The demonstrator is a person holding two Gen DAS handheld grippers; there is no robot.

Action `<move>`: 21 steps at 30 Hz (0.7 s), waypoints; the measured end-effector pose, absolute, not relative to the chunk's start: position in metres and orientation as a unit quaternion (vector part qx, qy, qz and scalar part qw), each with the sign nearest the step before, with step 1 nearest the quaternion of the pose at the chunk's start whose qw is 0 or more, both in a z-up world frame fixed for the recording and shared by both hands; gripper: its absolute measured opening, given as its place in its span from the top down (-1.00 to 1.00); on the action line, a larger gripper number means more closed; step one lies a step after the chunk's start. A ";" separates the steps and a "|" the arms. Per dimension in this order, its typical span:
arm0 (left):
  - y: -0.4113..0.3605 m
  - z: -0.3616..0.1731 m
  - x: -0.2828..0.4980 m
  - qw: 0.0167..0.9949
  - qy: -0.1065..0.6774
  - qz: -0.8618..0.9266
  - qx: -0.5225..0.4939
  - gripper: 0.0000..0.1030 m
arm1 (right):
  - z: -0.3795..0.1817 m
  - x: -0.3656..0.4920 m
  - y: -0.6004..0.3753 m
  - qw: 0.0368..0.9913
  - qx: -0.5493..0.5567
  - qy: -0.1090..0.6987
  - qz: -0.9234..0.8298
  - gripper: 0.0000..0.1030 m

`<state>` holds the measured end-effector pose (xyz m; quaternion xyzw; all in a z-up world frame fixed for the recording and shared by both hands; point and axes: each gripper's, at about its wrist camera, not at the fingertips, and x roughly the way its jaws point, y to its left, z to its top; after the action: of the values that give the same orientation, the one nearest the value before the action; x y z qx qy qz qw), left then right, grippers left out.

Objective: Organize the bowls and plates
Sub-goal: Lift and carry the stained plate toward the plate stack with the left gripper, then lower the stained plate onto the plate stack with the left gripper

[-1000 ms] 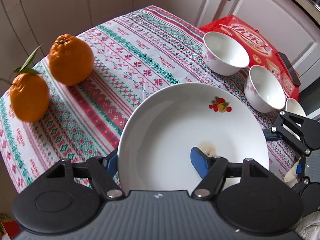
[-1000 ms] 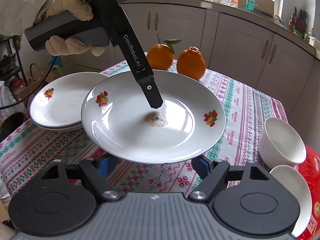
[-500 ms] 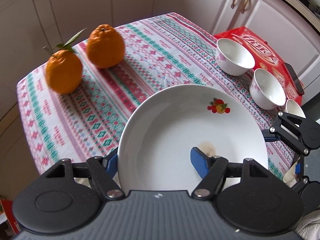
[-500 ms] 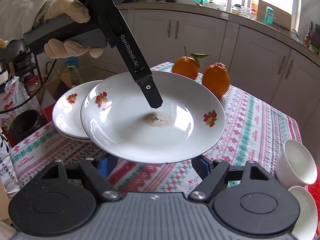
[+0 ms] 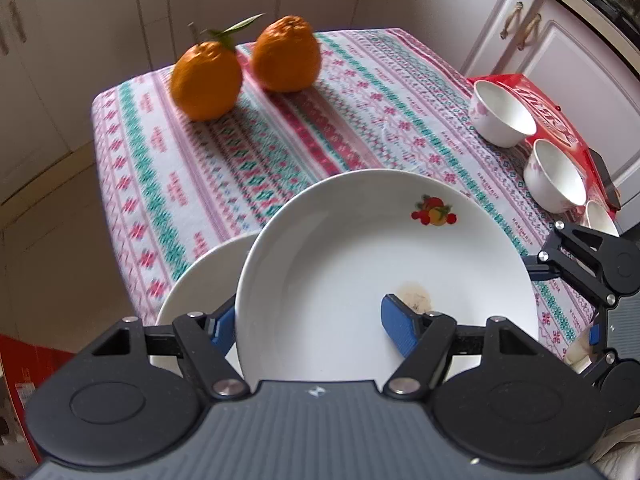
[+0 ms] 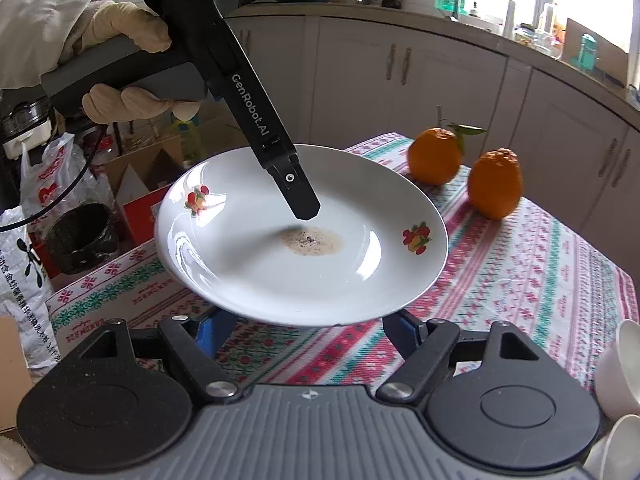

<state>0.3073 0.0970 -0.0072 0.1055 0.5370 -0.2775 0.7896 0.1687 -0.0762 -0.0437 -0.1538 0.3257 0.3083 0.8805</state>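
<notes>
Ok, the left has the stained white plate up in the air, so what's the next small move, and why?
Probably shift the white fruit-print plate sideways until it sits squarely over the plain white plate below, then lower it. The left gripper clamps its rim, it overlaps the lower plate only partly, and the right gripper waits underneath with its fingers apart.

The left gripper (image 6: 306,210) is black with white lettering and blue pads (image 5: 400,330); above it, a cream glove (image 6: 132,68) and seemingly white sleeve (image 6: 36,28).

Plate (image 5: 360,272) above table (image 5: 280,140), 2 oranges (image 5: 286,54) behind.
</notes>
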 end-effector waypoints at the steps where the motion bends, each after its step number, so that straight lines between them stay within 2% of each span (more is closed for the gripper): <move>1: 0.100 -0.008 0.306 0.790 0.538 -0.276 0.104 -0.39 | -0.045 0.169 -0.074 0.879 -0.155 0.327 0.311 -0.63; 21: 0.134 -0.035 0.305 0.792 0.549 -0.263 0.056 -0.40 | -0.050 0.167 -0.051 0.867 -0.176 0.333 0.326 -0.63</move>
<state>0.3047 0.1344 -0.0346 0.0562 0.5485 -0.2632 0.7916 0.1674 -0.0507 -0.0498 -0.1763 0.3335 0.3263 0.8668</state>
